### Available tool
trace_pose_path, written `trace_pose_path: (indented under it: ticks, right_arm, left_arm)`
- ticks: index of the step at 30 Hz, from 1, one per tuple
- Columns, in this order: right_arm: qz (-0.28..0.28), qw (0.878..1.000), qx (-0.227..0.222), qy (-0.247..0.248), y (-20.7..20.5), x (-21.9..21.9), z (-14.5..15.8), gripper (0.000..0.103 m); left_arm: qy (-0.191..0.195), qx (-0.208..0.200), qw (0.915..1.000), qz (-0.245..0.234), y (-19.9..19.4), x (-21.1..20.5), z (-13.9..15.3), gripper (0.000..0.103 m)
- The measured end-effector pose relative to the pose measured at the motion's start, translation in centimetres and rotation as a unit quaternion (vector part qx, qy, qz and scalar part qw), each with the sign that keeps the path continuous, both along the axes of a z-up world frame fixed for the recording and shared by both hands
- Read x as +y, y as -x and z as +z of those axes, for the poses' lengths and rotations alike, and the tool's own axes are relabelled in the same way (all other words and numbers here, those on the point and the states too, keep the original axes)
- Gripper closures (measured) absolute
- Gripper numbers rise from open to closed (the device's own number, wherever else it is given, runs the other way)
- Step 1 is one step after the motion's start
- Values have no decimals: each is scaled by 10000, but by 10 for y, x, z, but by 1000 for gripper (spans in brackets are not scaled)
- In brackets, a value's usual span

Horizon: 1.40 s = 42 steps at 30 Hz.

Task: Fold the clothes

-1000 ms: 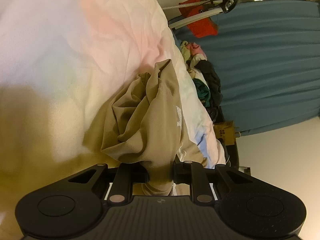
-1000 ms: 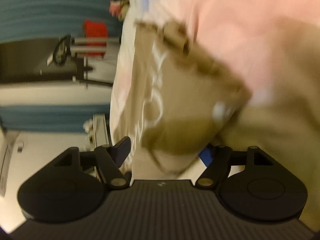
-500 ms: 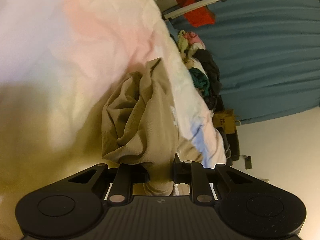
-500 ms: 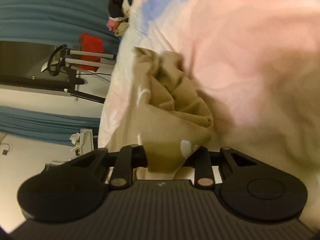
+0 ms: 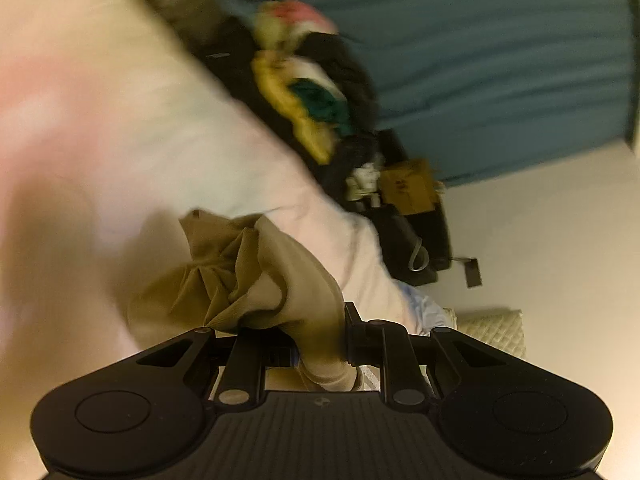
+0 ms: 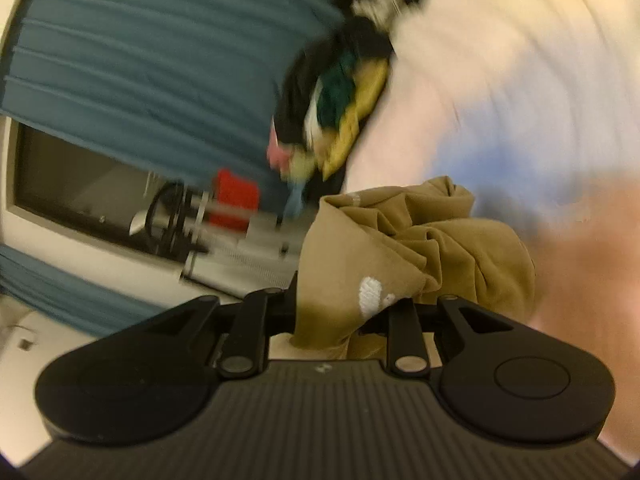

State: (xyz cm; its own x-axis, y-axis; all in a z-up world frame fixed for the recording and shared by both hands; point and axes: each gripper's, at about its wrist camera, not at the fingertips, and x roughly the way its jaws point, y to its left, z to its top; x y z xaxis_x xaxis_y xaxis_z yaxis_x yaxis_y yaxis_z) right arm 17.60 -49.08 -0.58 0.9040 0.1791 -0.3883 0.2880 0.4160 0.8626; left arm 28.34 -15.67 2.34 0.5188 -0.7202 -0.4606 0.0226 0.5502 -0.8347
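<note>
In the left wrist view, the left gripper (image 5: 320, 332) sits at the bottom centre of the frame, and its two fingers are pressed together on a bunch of the tan garment (image 5: 256, 280). The cloth rises from between the fingers toward the middle of the frame in thick crumpled folds, and it lies against the pale pink bedsheet (image 5: 120, 128), which fills the left half of the picture. In the upper middle there is a pile of clothes (image 5: 316, 92) with black, yellow and green pieces, blurred by motion, and behind it a blue curtain (image 5: 500, 60) covers the upper right. A brown cardboard box (image 5: 408, 188) stands just below the pile, at the right of centre. In the right wrist view, the right gripper (image 6: 340, 312) is at the bottom centre and is also clamped on the same tan garment (image 6: 420, 240); a small white mark (image 6: 370, 292) shows on the cloth close to the fingers. The folds spread to the right of centre, over the bedsheet (image 6: 500, 80) in the upper right. The curtain (image 6: 140, 60) fills the upper left, and a red object (image 6: 236, 196) is at the left of centre, too blurred to identify.
</note>
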Motion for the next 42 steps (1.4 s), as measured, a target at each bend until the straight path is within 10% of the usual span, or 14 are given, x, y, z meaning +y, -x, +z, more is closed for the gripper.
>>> trace_pose_path:
  ticks: [5,12,17,22,31,33,36,42]
  right_arm:
    - [-404,9959,-415,695,-46,-59,-1,78]
    - [-421,9937,581,863,-57,-76,-119,78]
    - [-235,9927,997,639,-30,-65,-176,75]
    - [-207,9880,1338,748,-13,-58,-155,71]
    - [116,9602,1286,2477,46,2,-44,71]
    - [165,9538,1053,2809,62,18,-18,59]
    - [24,9446,664,3214,94,40,9,14]
    - [-104,9327,262,3597,136,71,14,12]
  left_arm:
    - [-39,-763,9964,-376,-68,-81,-26,80]
    - [-903,-436,9909,-899,-79,-110,-141,81]
    - [-1724,-794,9730,-1315,-56,-110,-167,71]
    - [-2361,-1094,9538,-1499,-35,-115,-137,51]
    - [-2936,-2278,9157,-1530,63,-92,-14,30]
    - [-2980,-2549,9079,-1480,89,-84,9,25]
    - [-3114,-2998,8908,-1400,136,-68,42,9]
    - [-3394,-3767,8520,-1302,224,-41,75,0]
